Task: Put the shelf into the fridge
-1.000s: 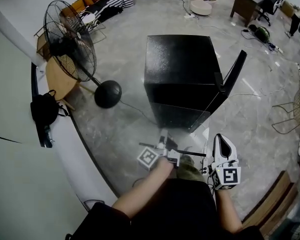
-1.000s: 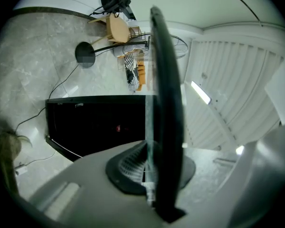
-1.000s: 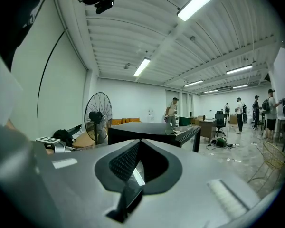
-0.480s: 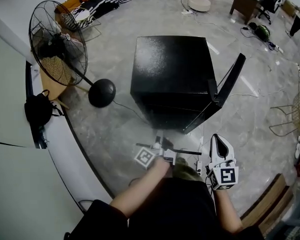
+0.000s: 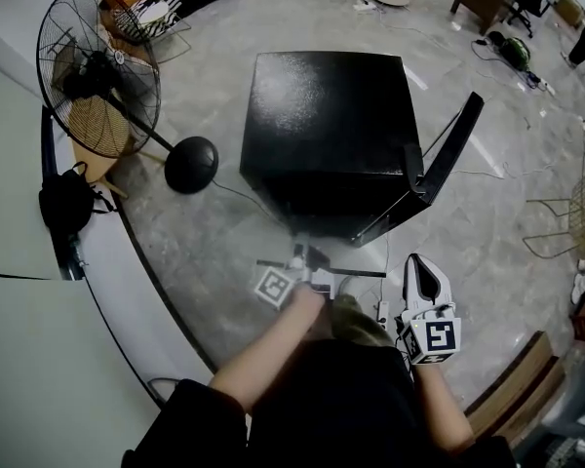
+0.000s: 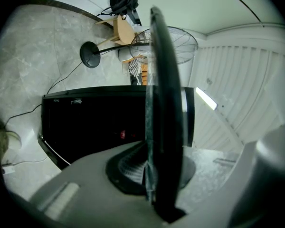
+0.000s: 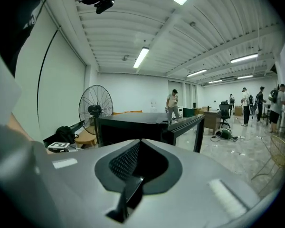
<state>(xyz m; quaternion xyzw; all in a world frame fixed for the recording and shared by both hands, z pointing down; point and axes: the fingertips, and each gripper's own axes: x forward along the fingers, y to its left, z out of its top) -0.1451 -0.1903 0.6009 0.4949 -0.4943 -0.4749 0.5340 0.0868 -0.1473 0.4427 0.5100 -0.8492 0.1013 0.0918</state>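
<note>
Shelf (image 6: 164, 103): stiff glass (likely fragile); grip the dark rim.
Left claw (image 5: 300, 263): clamped on it, before fridge (image 5: 322, 115).
Right claw (image 5: 421, 279): together.

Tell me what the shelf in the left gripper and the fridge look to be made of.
Shelf: likely a clear glass pane in a dark, probably plastic rim; its edge shows greenish and translucent beside the glossy black border.
Fridge: black casing with a fine speckled sheen under the light, probably painted metal, though textured plastic can't be ruled out.
</note>
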